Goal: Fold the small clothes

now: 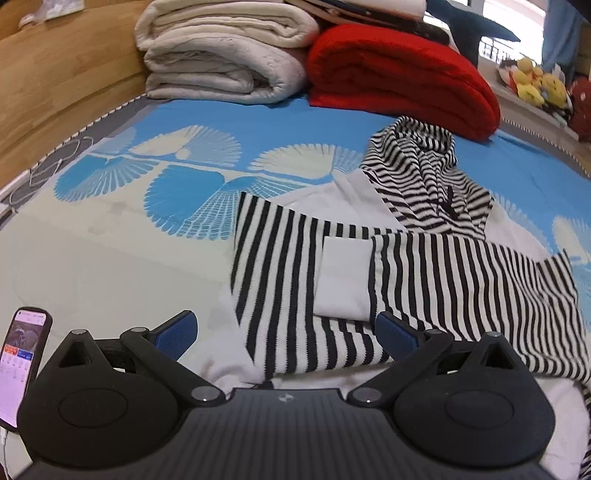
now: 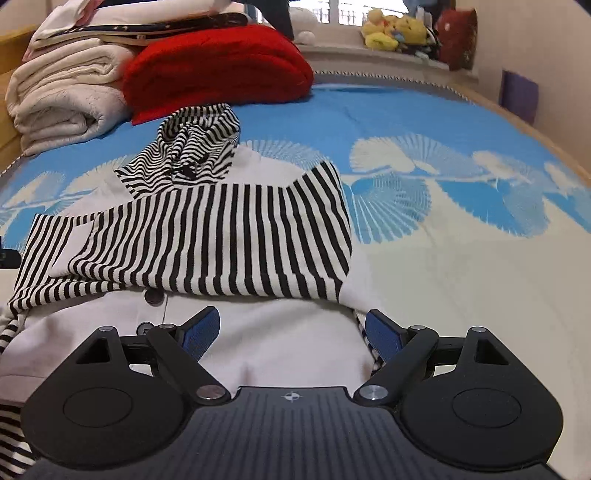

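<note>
A black-and-white striped hooded top (image 1: 424, 280) lies spread on a bed (image 1: 110, 258) whose cover is blue and cream with a fan-shaped leaf print. Both striped sleeves are folded across the white body of the garment, one overlapping the other, and a plain white cuff (image 1: 343, 277) shows where they cross. The striped hood (image 2: 192, 147) lies crumpled at the far end of the garment, just in front of a folded red blanket (image 2: 218, 66). Beside the red blanket sits a stack of folded cream blankets (image 1: 221, 55), against a wooden bed frame (image 1: 55, 92). The left gripper (image 1: 286, 332) hovers over the near edge of the top with its jaws spread wide and nothing between the blue pads; its right-hand finger sits over the striped sleeve, though contact cannot be told. The right gripper (image 2: 291, 332) is likewise wide open, its jaws empty, poised above the white lower body of the garment near a dark button (image 2: 155, 296). A phone (image 1: 22, 362) with a lit screen lies on the bed just beside the left gripper, a white cable plugged into it. Yellow plush toys (image 2: 395, 29) sit on a windowsill beyond the bed.
</note>
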The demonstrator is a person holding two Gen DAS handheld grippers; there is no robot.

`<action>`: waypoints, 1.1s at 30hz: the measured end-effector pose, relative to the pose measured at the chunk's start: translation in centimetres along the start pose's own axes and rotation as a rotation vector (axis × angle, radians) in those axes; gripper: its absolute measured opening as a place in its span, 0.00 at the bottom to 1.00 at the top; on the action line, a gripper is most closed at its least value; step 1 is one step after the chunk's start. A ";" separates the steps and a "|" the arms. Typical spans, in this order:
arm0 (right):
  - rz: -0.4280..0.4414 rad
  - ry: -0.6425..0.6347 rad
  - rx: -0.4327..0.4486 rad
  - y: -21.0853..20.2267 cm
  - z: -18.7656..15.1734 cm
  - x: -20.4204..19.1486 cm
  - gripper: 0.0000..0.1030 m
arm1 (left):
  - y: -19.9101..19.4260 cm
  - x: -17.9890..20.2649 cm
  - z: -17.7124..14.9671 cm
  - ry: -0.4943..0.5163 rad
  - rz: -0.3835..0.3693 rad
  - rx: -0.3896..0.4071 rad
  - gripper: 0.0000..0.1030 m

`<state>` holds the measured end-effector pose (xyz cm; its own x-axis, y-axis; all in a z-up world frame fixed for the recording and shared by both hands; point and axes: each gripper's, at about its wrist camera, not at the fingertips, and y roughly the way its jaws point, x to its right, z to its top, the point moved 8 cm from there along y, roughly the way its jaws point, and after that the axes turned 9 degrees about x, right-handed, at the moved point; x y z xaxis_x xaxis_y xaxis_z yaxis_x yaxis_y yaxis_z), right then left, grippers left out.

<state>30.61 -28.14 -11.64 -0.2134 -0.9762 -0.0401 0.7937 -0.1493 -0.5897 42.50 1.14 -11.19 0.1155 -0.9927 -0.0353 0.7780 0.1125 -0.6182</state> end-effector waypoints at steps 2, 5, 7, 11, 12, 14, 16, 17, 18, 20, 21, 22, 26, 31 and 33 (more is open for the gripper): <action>0.022 0.002 -0.012 0.5 0.2 -0.9 0.84 | 0.3 0.4 -0.1 0.016 0.006 0.001 1.00; 0.041 -0.022 -0.020 0.4 0.2 -1.6 0.84 | 0.7 0.9 -0.3 0.026 0.010 -0.005 0.99; 0.040 -0.039 -0.020 0.8 0.2 -2.0 0.84 | 0.9 0.8 -0.3 0.029 0.010 -0.007 0.99; 0.046 -0.036 -0.032 1.0 0.0 -2.0 0.84 | 1.0 0.8 -0.2 0.030 0.010 -0.009 1.00; 0.047 -0.033 -0.036 1.0 -0.1 -1.9 0.84 | 1.0 0.8 -0.2 0.030 0.009 -0.010 1.00; 0.046 -0.027 -0.042 1.1 -0.2 -1.8 0.84 | 1.0 0.9 -0.3 0.028 0.006 -0.013 1.00; 0.044 -0.027 -0.045 1.1 -0.3 -1.7 0.84 | 1.0 0.9 -0.3 0.029 0.007 -0.013 1.00; 0.043 -0.027 -0.046 1.2 -0.4 -1.7 0.84 | 0.9 0.9 -0.3 0.030 0.006 -0.013 1.00; 0.043 -0.026 -0.048 1.2 -0.4 -1.7 0.84 | 0.9 0.9 -0.3 0.031 0.005 -0.012 1.00; 0.044 -0.023 -0.054 1.3 -0.5 -1.7 0.84 | 1.0 0.9 -0.3 0.030 0.006 -0.012 1.00; 0.044 -0.019 -0.058 1.4 -0.6 -1.7 0.84 | 1.0 0.8 -0.3 0.028 0.005 -0.013 1.00; 0.046 -0.015 -0.061 1.5 -0.6 -1.7 0.84 | 1.0 0.7 -0.3 0.026 0.005 -0.015 1.00; 0.053 -0.006 -0.073 1.7 -0.8 -1.8 0.84 | 1.1 0.6 -0.4 0.020 0.007 -0.018 1.00; 0.059 -0.013 -0.077 1.7 -0.8 -2.2 0.84 | 1.1 0.5 -0.3 0.017 0.004 -0.019 1.00; 0.061 -0.012 -0.076 1.7 -0.8 -2.3 0.84 | 1.1 0.5 -0.3 0.018 0.006 -0.017 1.00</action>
<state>31.95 -26.04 -13.18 -0.1584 -0.9850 -0.0687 0.7596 -0.0772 -0.6458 43.20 0.75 -12.13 0.1088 -0.9927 -0.0526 0.7664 0.1175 -0.6315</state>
